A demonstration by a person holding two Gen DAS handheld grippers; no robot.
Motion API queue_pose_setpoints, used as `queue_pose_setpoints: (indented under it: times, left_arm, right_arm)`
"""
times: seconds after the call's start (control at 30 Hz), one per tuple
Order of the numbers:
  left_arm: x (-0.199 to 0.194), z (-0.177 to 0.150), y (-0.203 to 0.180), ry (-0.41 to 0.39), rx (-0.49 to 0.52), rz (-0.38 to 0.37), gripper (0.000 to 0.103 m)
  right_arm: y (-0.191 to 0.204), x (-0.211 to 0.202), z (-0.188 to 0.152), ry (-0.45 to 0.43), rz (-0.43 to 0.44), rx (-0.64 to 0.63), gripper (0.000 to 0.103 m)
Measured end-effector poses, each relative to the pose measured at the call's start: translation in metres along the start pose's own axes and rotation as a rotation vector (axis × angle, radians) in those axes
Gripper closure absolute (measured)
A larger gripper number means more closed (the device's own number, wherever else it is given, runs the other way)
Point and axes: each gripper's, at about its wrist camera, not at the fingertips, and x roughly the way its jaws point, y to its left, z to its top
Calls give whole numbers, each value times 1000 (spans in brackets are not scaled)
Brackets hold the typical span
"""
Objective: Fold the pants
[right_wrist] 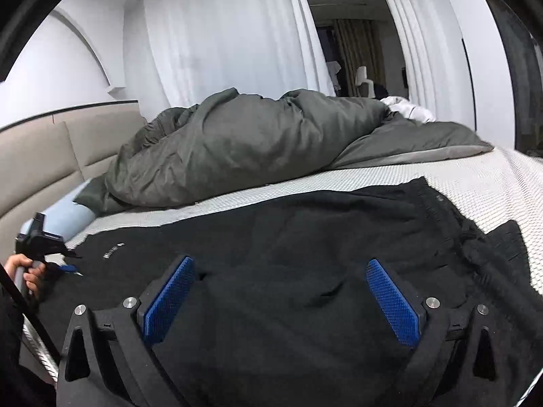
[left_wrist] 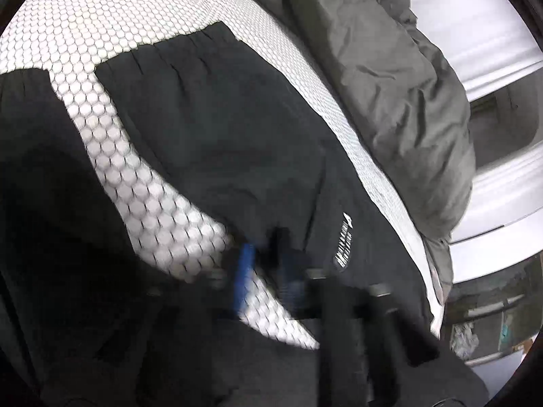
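Note:
Black pants (left_wrist: 210, 129) (right_wrist: 305, 230) lie spread on a white honeycomb-patterned mattress (left_wrist: 118, 17) (right_wrist: 492, 183), with a small white logo (left_wrist: 342, 244) (right_wrist: 113, 249) near one edge. My left gripper (left_wrist: 264, 264) (right_wrist: 69, 267) is blurred, its blue pads drawn together at the pants' edge beside the logo. Whether cloth is pinched between them I cannot tell. A person's hand (right_wrist: 29, 271) holds its handle. My right gripper (right_wrist: 281, 302) hovers low over the middle of the pants. It is wide open, with only flat fabric under its blue pads (right_wrist: 169, 302).
A rumpled grey duvet (left_wrist: 390, 84) (right_wrist: 237, 146) is heaped along the far side of the mattress. A beige padded headboard (right_wrist: 40, 156) and a pale blue pillow (right_wrist: 71, 217) are at the left. White curtains (right_wrist: 220, 34) hang behind the bed.

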Motion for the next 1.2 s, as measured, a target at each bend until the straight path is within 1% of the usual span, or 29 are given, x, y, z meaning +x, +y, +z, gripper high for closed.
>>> queue_pose_setpoints:
  times: [0.07, 0.1, 0.13, 0.2, 0.23, 0.27, 0.3, 0.37, 0.43, 0.47, 0.53, 0.57, 0.6, 0.63, 0.67, 0.73, 0.77, 0.8, 0.87, 0.97, 1.03, 1.07, 1.13, 1.2]
  left_arm:
    - [-5, 3, 2, -27, 15, -24, 103]
    - [-11, 5, 0, -53, 29, -32, 103]
    - [-20, 7, -3, -97, 43, -35, 103]
    - [-37, 14, -3, -179, 55, 3, 103]
    - [-42, 16, 1, -201, 54, 33, 103]
    - [-42, 19, 3, -212, 52, 77, 102]
    - [-37, 22, 6, -196, 44, 129, 102]
    - [-33, 24, 10, -150, 13, 160, 102]
    - [-43, 20, 8, -154, 8, 158, 98]
    - [-51, 16, 4, -165, 25, 151, 89]
    - [-71, -1, -8, -212, 78, 104, 65]
    - [-79, -12, -13, -222, 107, 91, 41]
    - [-87, -25, -23, -229, 163, 67, 29]
    - [-89, -36, -31, -233, 191, 50, 24]
    - [-89, -48, -41, -223, 237, 27, 19]
    - [-84, -71, -52, -177, 300, -17, 17]
    - [-82, -81, -52, -150, 328, -30, 14]
    - [-77, -92, -55, -122, 357, -26, 12]
    - [-63, -108, -59, -65, 416, 18, 12]
    - [-52, -120, -63, -56, 466, 59, 11]
    - [-53, -121, -58, -59, 466, 59, 11]
    - [-51, -120, -59, -57, 458, 57, 11]
    - [-48, -119, -59, -55, 454, 59, 11]
    - [-45, -118, -58, -54, 463, 68, 11]
  right_arm:
    - [-4, 2, -1, 5, 0, 15, 0]
    - [-5, 3, -2, 9, -2, 18, 0]
    - [-7, 1, -3, 15, -7, 19, 0]
    - [-8, 0, -5, 26, -11, 17, 0]
    - [-9, 1, -6, 34, -19, 14, 0]
    - [-10, 2, -6, 45, -31, 11, 0]
    - [-11, 3, -7, 57, -36, 11, 0]
    - [-18, 12, -11, 111, -46, 31, 0]
    - [-27, 18, -13, 149, -55, 70, 0]
    - [-33, 18, -12, 159, -54, 104, 0]
    - [-45, 11, -6, 168, -40, 167, 0]
    - [-49, 7, -1, 174, -36, 180, 0]
    - [-53, 4, 6, 180, -36, 180, 0]
    - [-57, 2, 15, 191, -43, 163, 0]
    - [-61, 4, 29, 223, -56, 118, 0]
    - [-69, 19, 51, 317, -83, 47, 0]
    - [-76, 32, 64, 378, -83, 20, 0]
    - [-82, 42, 72, 409, -72, 11, 0]
    - [-98, 69, 91, 479, -64, 10, 0]
    - [-121, 109, 110, 519, -101, -6, 1]
    - [-138, 134, 116, 529, -106, 21, 2]
    - [-151, 152, 116, 552, -116, 54, 2]
    - [-167, 177, 116, 589, -140, 96, 15]
    - [-180, 197, 114, 622, -167, 125, 59]
